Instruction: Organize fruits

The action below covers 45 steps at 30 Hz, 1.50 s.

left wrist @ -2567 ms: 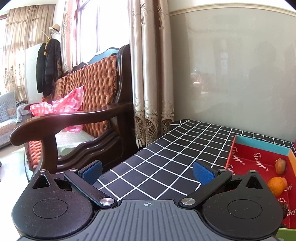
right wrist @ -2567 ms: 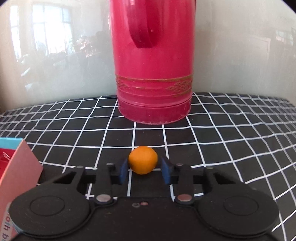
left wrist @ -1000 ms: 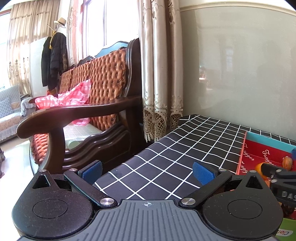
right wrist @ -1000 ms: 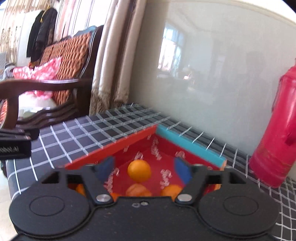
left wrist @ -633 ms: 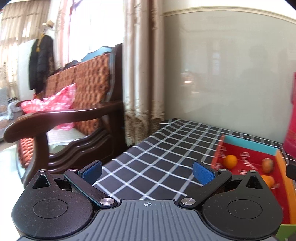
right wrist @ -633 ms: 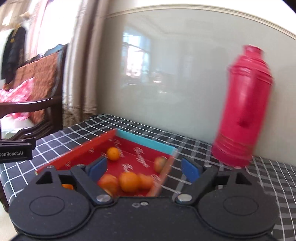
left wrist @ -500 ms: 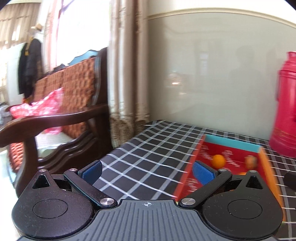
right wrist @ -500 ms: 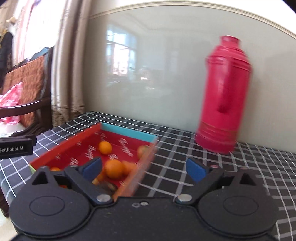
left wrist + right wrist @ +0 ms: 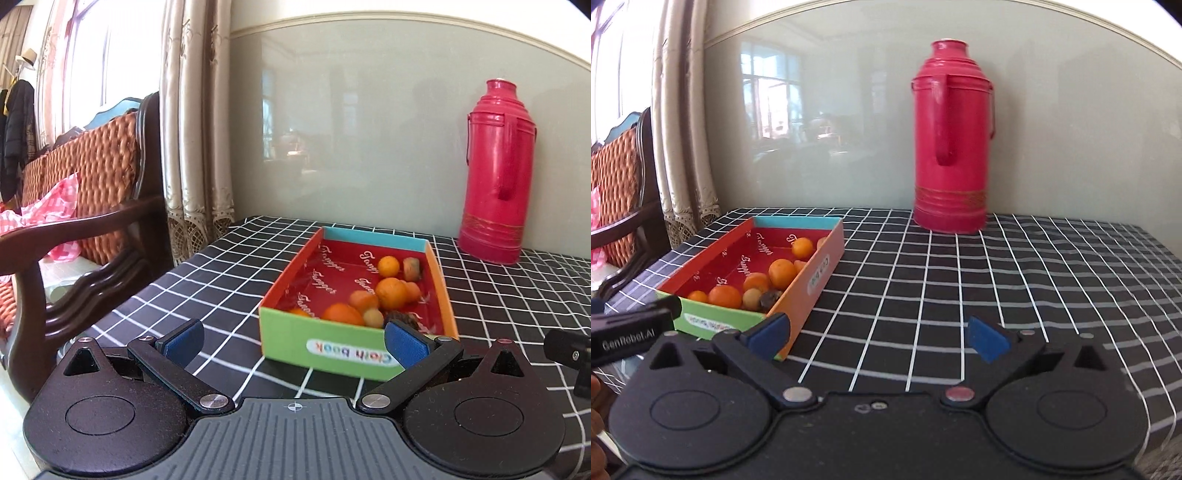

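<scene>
Several oranges (image 9: 390, 292) lay inside the box (image 9: 325, 345), which sat on the checked tablecloth (image 9: 960, 280). Left gripper (image 9: 294, 339) was released, empty, just before the box's green end. Right gripper (image 9: 878, 332) was released, empty, beside the box. Red thermos (image 9: 951, 140) stood beyond the box.

Bright daylight from the blown-out window (image 9: 79, 70) at left, its reflection glaring on the glossy grey wall panel (image 9: 820, 122), strong fisheye bending at edges, focus mostly sharp.
</scene>
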Tool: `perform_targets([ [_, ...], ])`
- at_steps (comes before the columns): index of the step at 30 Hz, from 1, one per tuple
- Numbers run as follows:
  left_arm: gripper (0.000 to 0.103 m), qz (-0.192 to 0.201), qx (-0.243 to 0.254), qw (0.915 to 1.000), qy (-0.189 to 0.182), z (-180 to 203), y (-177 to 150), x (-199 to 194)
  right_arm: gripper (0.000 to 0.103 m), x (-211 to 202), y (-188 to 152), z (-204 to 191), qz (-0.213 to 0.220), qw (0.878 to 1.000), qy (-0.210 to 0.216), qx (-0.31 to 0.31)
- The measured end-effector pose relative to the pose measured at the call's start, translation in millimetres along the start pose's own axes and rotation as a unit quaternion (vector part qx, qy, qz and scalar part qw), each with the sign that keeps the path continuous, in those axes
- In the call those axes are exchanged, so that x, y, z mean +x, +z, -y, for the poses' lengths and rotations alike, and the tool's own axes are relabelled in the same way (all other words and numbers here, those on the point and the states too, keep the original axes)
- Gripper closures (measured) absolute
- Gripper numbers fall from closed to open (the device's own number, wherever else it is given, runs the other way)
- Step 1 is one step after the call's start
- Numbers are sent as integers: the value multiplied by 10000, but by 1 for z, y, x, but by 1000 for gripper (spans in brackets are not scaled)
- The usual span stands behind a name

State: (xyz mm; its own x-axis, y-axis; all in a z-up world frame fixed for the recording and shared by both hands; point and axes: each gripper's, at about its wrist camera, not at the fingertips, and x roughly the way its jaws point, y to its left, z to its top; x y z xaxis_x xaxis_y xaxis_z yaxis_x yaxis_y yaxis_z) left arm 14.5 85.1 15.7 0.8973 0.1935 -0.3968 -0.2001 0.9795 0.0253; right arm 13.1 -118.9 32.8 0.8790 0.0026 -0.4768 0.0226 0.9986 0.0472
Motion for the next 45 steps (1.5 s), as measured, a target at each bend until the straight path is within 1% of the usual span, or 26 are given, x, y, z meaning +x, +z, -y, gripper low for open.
perform_targets([
  [3, 0, 51, 1, 10000, -33, -6, -1, -20, 6, -13, 1, -1, 3, 9999, -71, 73],
  [8, 0, 61, -17, 9999, -105, -17, 9, -48, 6, -31, 6, -13, 105, 9997, -191, -144],
  [14, 0, 176, 1, 9998, -112, -21, 21, -68, 6, -44, 10, -23, 239, 9993, -111, -249],
  [18, 0, 177, 0, 9997, -153, -20, 26, -69, 6, -43, 13, -23, 216, 9995, -83, -206],
  [22, 0, 200, 42, 9997, -119, -18, 24, -69, 6, -41, 11, -20, 162, 9998, -73, -113],
  [29, 0, 190, 70, 9997, -139, -16, 24, -69, 6, -44, 13, -22, 229, 9996, -78, -122],
  [45, 0, 209, 71, 9997, -145, -14, 25, -70, 6, -44, 13, -24, 231, 9997, -57, -111],
])
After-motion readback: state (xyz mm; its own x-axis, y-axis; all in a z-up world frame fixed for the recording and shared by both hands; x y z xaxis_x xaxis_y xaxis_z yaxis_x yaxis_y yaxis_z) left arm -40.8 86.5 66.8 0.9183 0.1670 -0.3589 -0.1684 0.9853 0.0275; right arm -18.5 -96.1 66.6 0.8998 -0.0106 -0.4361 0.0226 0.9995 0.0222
